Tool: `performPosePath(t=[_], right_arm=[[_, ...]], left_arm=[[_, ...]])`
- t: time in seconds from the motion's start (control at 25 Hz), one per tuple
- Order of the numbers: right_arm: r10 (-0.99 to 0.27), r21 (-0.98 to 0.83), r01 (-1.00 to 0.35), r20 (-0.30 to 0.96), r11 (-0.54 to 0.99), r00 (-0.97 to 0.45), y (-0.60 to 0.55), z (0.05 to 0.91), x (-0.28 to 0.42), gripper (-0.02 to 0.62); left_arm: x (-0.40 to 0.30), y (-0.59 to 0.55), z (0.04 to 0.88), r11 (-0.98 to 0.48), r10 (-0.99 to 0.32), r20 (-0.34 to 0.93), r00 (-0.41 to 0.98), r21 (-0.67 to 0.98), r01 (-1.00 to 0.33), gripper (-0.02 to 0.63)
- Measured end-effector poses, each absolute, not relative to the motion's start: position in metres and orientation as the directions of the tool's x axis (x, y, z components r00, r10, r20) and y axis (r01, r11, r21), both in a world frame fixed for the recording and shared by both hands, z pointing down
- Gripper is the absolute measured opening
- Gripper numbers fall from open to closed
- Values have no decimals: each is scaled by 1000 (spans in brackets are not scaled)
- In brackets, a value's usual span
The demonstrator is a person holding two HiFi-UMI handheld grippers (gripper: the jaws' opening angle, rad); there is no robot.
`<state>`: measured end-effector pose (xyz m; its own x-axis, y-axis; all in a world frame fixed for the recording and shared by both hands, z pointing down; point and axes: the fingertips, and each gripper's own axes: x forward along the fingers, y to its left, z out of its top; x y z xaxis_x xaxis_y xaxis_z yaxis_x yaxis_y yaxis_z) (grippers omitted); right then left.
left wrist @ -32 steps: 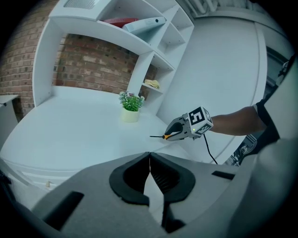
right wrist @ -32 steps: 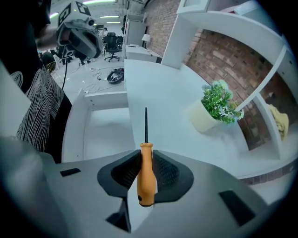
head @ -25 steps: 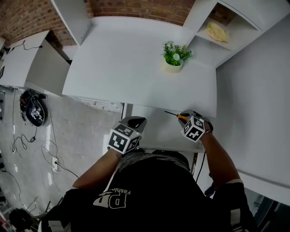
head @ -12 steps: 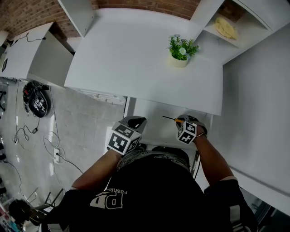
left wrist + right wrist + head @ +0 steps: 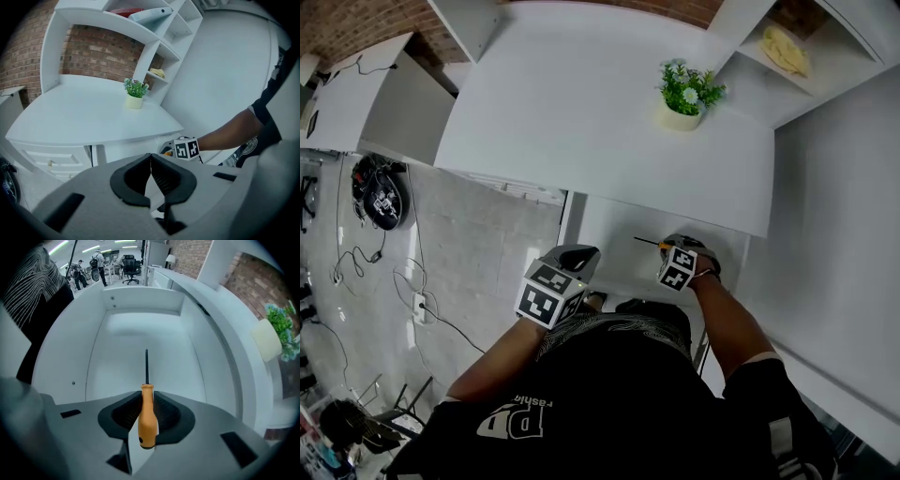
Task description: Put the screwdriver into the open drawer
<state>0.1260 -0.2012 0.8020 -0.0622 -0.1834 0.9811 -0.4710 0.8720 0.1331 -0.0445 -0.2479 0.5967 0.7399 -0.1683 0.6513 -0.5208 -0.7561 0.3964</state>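
A screwdriver (image 5: 147, 416) with an orange handle and a thin dark shaft sits between the jaws of my right gripper (image 5: 146, 401), which is shut on it. Its shaft points out over the white floor of the open drawer (image 5: 140, 341). In the head view the right gripper (image 5: 672, 255) hovers over the drawer (image 5: 614, 239) under the desk edge, the screwdriver (image 5: 654, 245) pointing left. My left gripper (image 5: 579, 255) is at the drawer's left front corner; its jaws (image 5: 151, 161) are shut with nothing in them.
A white desk (image 5: 581, 122) carries a small potted plant (image 5: 686, 94). White shelving (image 5: 825, 56) stands at the right with a yellow object on it. Cables and a round dark device (image 5: 380, 192) lie on the tiled floor at left.
The right gripper with the screwdriver has moved a little left and nearer, staying over the drawer. The left gripper has barely moved. The head camera has shifted slightly.
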Motion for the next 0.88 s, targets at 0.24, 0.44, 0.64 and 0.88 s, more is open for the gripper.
performPosePath(t=[0.24,0.44,0.64,0.88], right_arm=[[-160,126,-409,986,904,-49,-207,818,126,84],[-144,116,-396,989,911,-41,-206,825,123,84],[-142,121,-391,990,912,-24,-207,824,123,86],[-148,134,-387,989,912,-6,-207,815,120,87]], left_arm=[[-61,-253,604,-734,-190,673,714,386,-559,18],[-68,-254,609,-721,-193,680,708,391,-572,18],[-69,-256,610,-718,-197,672,714,397,-572,18],[-69,-259,604,-725,-200,654,729,402,-559,18]])
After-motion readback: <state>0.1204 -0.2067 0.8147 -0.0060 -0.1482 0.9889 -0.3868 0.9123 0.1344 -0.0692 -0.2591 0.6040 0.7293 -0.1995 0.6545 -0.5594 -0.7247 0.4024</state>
